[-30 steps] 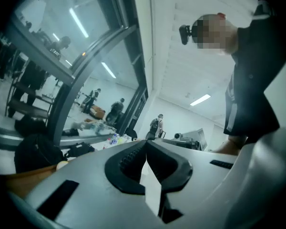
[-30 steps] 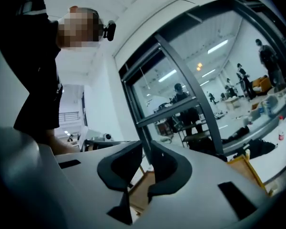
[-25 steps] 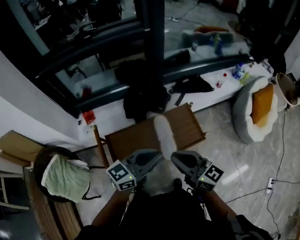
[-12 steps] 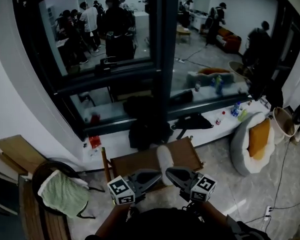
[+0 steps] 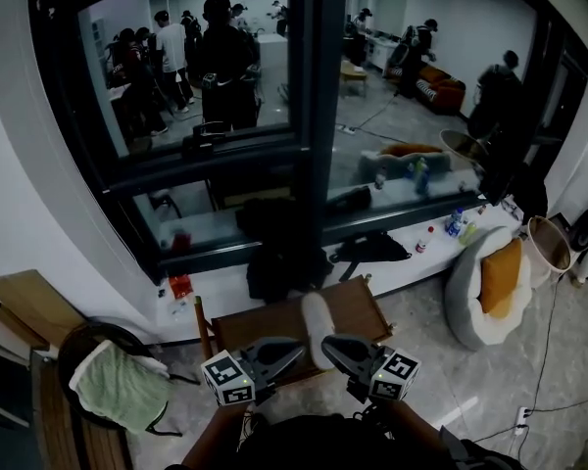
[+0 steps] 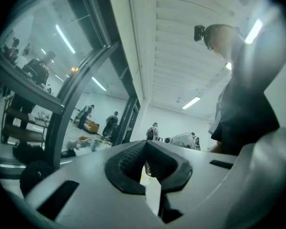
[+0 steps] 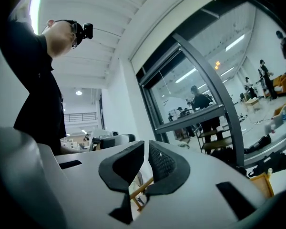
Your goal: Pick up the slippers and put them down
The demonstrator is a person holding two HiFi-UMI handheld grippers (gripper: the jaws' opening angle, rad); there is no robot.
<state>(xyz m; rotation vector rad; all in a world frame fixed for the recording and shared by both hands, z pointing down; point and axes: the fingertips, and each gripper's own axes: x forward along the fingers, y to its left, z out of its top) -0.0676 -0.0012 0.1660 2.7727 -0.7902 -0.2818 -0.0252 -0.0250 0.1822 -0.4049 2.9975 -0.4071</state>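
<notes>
A pale slipper point(image 5: 318, 313) lies on a low wooden table point(image 5: 265, 323) in front of the window, seen in the head view. Both grippers hang just on my side of it, pointing roughly level with their tips close together. My left gripper point(image 5: 292, 347) is shut and holds nothing; its dark pads point(image 6: 133, 157) meet in the left gripper view. My right gripper point(image 5: 329, 345) is shut and empty too, its pads point(image 7: 164, 163) nearly touching in the right gripper view. Neither touches the slipper. The person holding them shows behind the jaws in both gripper views.
A big dark-framed window point(image 5: 312, 116) stands behind the table, with dark bags point(image 5: 284, 253) and bottles point(image 5: 456, 221) on its sill. A grey cushion bed with an orange pad point(image 5: 490, 287) sits right. A green towel point(image 5: 118, 385) drapes a round seat left.
Both grippers have risen a little and stay shut. The head view has tipped upward, showing more window and less floor. The slipper has not moved.
</notes>
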